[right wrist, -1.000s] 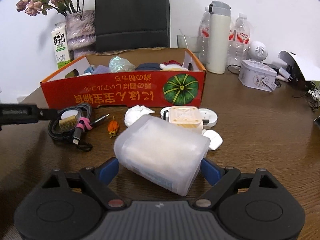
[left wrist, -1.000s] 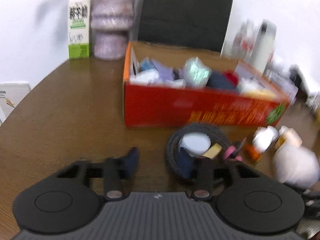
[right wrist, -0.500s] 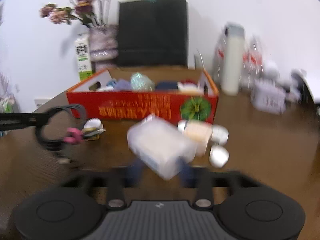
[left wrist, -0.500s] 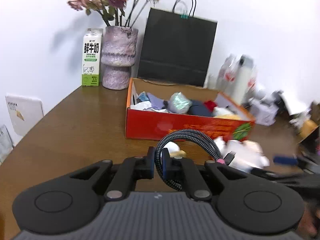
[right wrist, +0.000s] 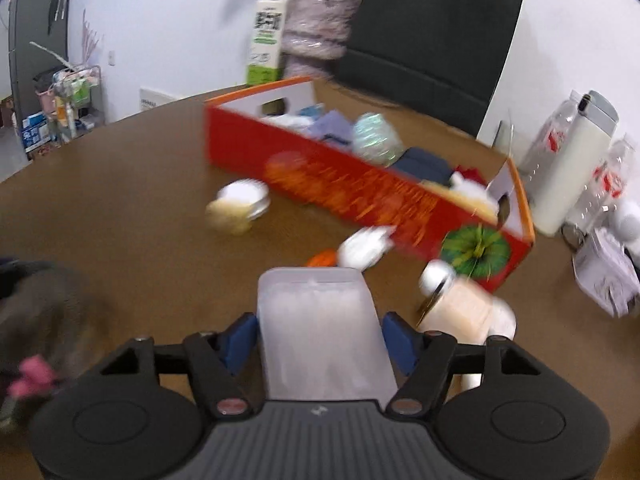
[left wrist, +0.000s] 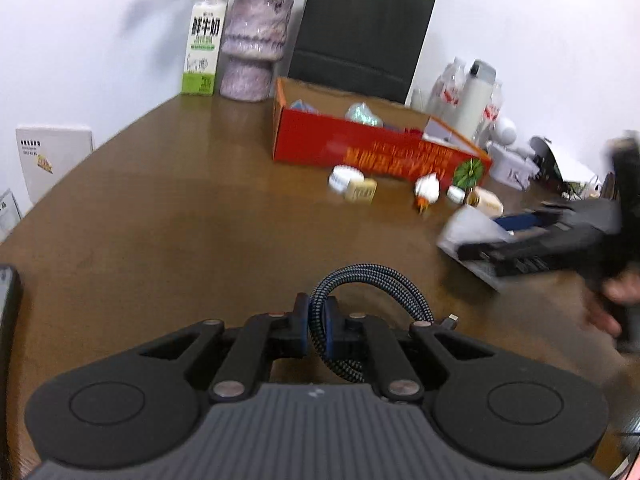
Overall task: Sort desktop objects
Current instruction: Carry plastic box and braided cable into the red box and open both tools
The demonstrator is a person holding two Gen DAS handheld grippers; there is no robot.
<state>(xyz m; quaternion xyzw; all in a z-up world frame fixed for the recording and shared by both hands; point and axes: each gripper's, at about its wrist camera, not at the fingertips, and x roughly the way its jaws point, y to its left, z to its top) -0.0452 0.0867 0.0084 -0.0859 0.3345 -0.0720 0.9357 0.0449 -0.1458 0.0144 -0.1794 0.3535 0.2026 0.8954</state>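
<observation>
Clamping a coiled braided cable (left wrist: pixel 372 280), the left gripper (left wrist: pixel 318 320) has its two blue-padded fingers pressed together on one side of the loop. The cable is woven in black and pale thread, several turns thick, and its loop arches up and to the right of the fingers, ending in a small metal plug at the right edge of the coil. It is held above the brown wooden surface (left wrist: pixel 180 220).

The right gripper (right wrist: pixel 320 340) is closed on a translucent plastic box (right wrist: pixel 320 320), frosted white with rounded corners, its flat sides caught between the blue pads. The box juts forward past the fingertips.

Ahead of both grippers stands a red cardboard box (right wrist: pixel 360 192) with orange print and a green pumpkin picture, filled with assorted items. Between it and the grippers small things lie blurred on the surface: a white round tin (right wrist: pixel 244 196), a white crumpled piece (right wrist: pixel 364 246), and a beige cube (right wrist: pixel 460 312).
</observation>
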